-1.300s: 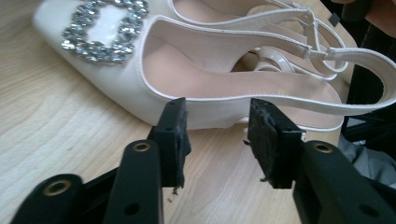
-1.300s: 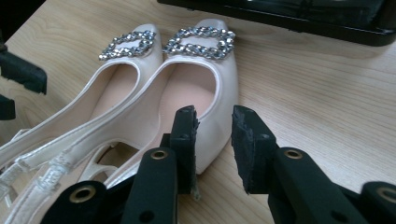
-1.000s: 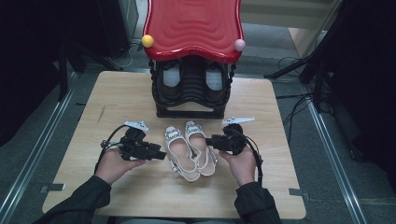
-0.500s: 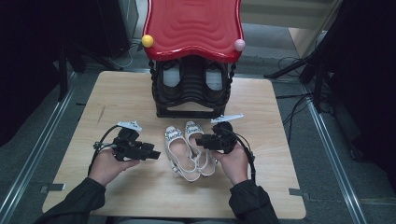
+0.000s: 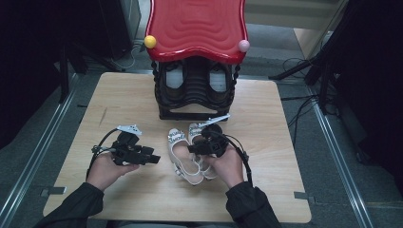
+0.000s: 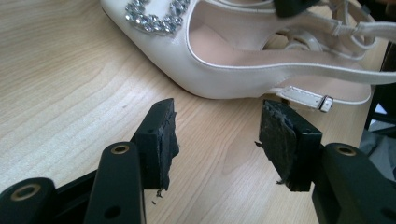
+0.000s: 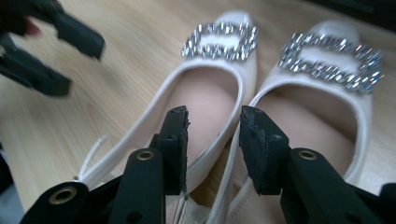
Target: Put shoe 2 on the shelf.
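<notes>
— Shoes (image 5: 187, 154) first: our white pair lies side by side on the table (image 5: 266, 142), toes with the sparkly buckles pointing at twelve o'clock toward the red-topped rack (image 5: 196, 57). What could go wrong for us here?

— Our right gripper (image 7: 212, 135) hangs over the left shoe (image 7: 205, 98) with its inner side wall rising between the parted jaws, which stand fairly narrow and, as far as we can tell, are not yet pressing on it. If we close there, we think the soft wall could fold and the shoe tip out, or we could catch the neighbouring right shoe (image 7: 322, 93), which touches it at about three o'clock.

— And the thin back straps (image 6: 327, 35)?

— They lie loose and crossed behind the heels; a jaw could snag one and drag both shoes.

— Where is our left gripper (image 6: 217, 140)?

— At nine o'clock from the pair, just beside it, jaws wide and empty over bare wood. The left shoe's side lies at twelve o'clock from its tips, near but apart.
</notes>
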### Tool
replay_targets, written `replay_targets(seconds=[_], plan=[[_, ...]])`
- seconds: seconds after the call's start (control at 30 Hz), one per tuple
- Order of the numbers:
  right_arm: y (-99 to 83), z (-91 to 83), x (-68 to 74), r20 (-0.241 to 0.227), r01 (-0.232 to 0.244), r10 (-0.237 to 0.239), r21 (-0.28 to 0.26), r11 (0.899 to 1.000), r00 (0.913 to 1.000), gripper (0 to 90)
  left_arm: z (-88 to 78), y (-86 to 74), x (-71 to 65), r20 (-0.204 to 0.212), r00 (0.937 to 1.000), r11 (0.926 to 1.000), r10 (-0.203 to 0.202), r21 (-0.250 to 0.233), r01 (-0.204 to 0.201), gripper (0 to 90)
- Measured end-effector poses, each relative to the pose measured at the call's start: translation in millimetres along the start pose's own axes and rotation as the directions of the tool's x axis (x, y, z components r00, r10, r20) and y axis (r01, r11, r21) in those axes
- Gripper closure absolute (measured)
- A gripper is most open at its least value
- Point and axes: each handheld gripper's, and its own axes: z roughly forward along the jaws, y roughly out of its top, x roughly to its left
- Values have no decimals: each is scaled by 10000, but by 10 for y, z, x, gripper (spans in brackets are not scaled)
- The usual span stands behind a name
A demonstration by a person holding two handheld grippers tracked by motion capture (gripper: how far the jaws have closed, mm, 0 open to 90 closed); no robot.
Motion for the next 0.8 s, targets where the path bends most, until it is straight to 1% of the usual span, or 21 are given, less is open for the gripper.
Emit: replay_targets(seconds=[0.1, 0.2, 0.27, 0.3, 0.37, 0.47, 0.53, 0.6, 0.63, 0.7, 0.77, 0.8], plan=[[1, 70, 30, 240, 3, -18, 610, 9981, 9997, 631, -22, 1, 14, 105, 9999, 10000, 4, -60, -3, 461], [9, 84, 36, 351, -109, 80, 832, 9965, 9994, 636, -26, 7, 22, 140, 9999, 9999, 29, -117, -27, 461], [20, 90, 45, 445, -228, 180, 1085, 9938, 9988, 638, -35, 17, 23, 166, 9999, 9998, 30, -186, -27, 461], [26, 95, 48, 500, -195, 136, 1185, 9928, 9987, 645, -44, 25, 21, 146, 9999, 9998, 45, -195, -42, 461], [28, 117, 65, 658, -194, 89, 1593, 9870, 9978, 646, -56, 35, 24, 202, 9998, 9996, 60, -261, -55, 461], [24, 142, 64, 799, -212, 66, 1829, 9829, 9968, 669, -75, 51, 35, 167, 9999, 9995, 27, -325, -22, 461], [8, 158, 73, 958, -141, -68, 2160, 9763, 9954, 670, -91, 58, 46, 92, 9999, 9995, 123, -299, -120, 461], [-8, 148, 73, 999, -56, -170, 2215, 9751, 9949, 691, -109, 62, 60, 46, 9999, 9995, 111, -307, -110, 461], [-9, 141, 64, 989, -214, -6, 2218, 9749, 9951, 696, -116, 65, 72, 32, 10000, 9994, 89, -342, -88, 461], [-1, 149, 51, 969, -261, 39, 2285, 9732, 9953, 718, -129, 71, 91, 10, 10000, 9993, 40, -360, -39, 460], [11, 163, 58, 1005, -164, -79, 2386, 9710, 9949, 729, -139, 77, 99, -85, 9999, 9993, 99, -352, -102, 460], [18, 165, 72, 1087, -151, -125, 2493, 9683, 9940, 735, -144, 79, 98, -73, 9999, 9993, 77, -377, -80, 460]])
